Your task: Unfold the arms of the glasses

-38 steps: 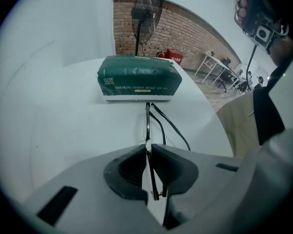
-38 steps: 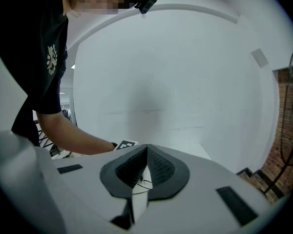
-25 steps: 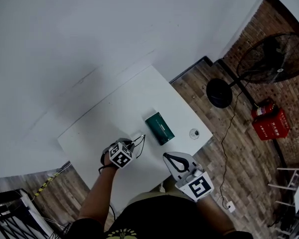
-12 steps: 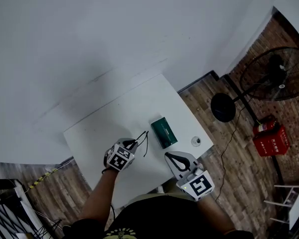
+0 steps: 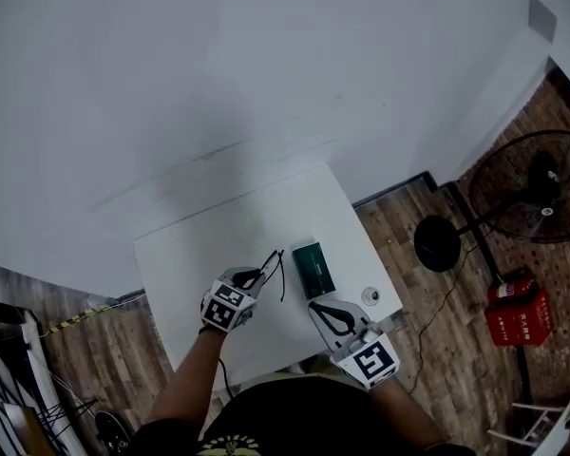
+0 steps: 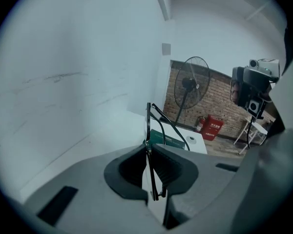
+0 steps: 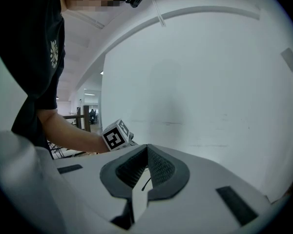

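Jaws of my left gripper are clamped on the glasses, pinching the thin black frame edge-on, with dark wire parts extending past the tips. Jaws of my right gripper are pressed together with nothing between them. The glasses are over the white table, just beside the green case. The right gripper sits near the table's front edge. A small round item rests at the table corner.

White table, a green case and a small round object near its right edge
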Available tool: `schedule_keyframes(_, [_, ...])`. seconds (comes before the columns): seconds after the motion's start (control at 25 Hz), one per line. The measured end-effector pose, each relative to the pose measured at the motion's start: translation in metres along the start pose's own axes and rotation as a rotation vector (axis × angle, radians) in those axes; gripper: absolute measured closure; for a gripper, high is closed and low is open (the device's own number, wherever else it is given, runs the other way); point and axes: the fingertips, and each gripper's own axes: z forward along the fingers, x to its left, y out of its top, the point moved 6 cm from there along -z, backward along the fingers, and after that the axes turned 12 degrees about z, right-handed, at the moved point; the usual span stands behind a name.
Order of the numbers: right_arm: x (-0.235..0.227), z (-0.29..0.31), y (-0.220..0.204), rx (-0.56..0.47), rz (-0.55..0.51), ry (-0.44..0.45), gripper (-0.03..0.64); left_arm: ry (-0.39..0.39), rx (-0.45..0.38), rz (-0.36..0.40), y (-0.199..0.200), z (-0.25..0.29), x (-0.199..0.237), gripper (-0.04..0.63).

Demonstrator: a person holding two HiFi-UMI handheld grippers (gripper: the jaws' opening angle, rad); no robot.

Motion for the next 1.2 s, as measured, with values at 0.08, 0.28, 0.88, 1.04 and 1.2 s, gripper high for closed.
schedule_keyframes(0.08, [-0.008, -0.007, 0.002, 0.013, 0.004, 0.010, 0.617, 0.034, -0.023, -0.017, 0.010, -0.003, -0.005, 0.557])
schedule_keyframes(0.28, [-0.024, -0.018, 0.014, 0.030, -0.006, 0.024, 0.617, 0.108, -0.083, -0.006, 0.041, -0.012, -0.018, 0.557])
schedule_keyframes(0.88, [-0.038, -0.037, 0.040, -0.033, -0.051, 0.226, 0.617, 0.360, -0.296, 0.064, 0.108, -0.075, -0.066, 0.557])
schedule_keyframes(1.04, [-0.035, -0.038, 0.038, 0.007, -0.031, 0.268, 0.615, 0.414, -0.293, 0.074, 0.111, -0.085, -0.087, 0.557])
schedule_keyframes(1.2, [-0.030, -0.038, 0.025, 0.043, 0.010, 0.352, 0.587, 0.458, -0.298, 0.070, 0.111, -0.093, -0.109, 0.557])
